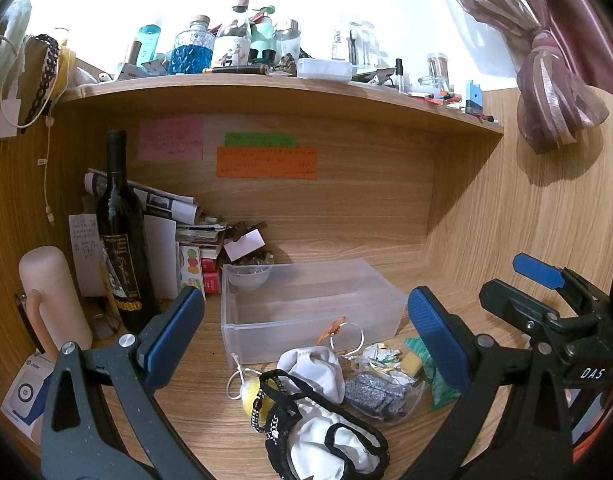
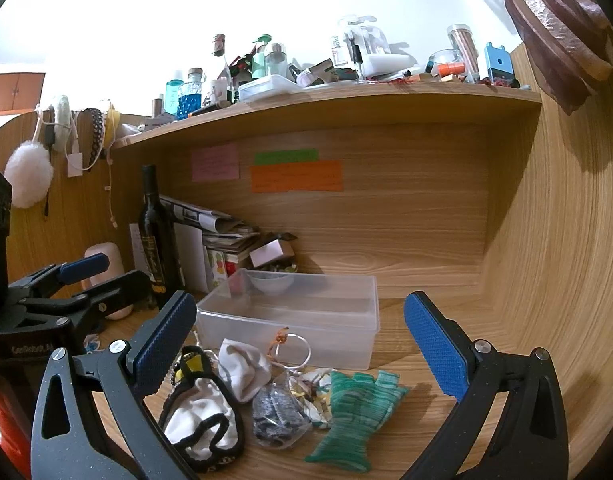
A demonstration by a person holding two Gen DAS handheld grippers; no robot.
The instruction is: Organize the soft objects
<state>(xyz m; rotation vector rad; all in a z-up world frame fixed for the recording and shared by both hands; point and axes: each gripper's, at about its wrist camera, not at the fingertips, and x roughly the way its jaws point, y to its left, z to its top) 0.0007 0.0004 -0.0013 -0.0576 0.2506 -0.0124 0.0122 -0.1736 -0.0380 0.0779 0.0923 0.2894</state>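
1. Wood-grain desk top carries a clear rectangular plastic bin
2. In front of it lie a green knit glove, white black-trimmed cloth and a dark wine bottle

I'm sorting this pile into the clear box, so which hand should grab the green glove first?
Probably right. The green glove lies between the open right claw, on the pile's right edge. The left claw sits over the white cloth instead.

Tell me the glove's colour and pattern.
Green with white stripes; the glove shows best in the right wrist view.
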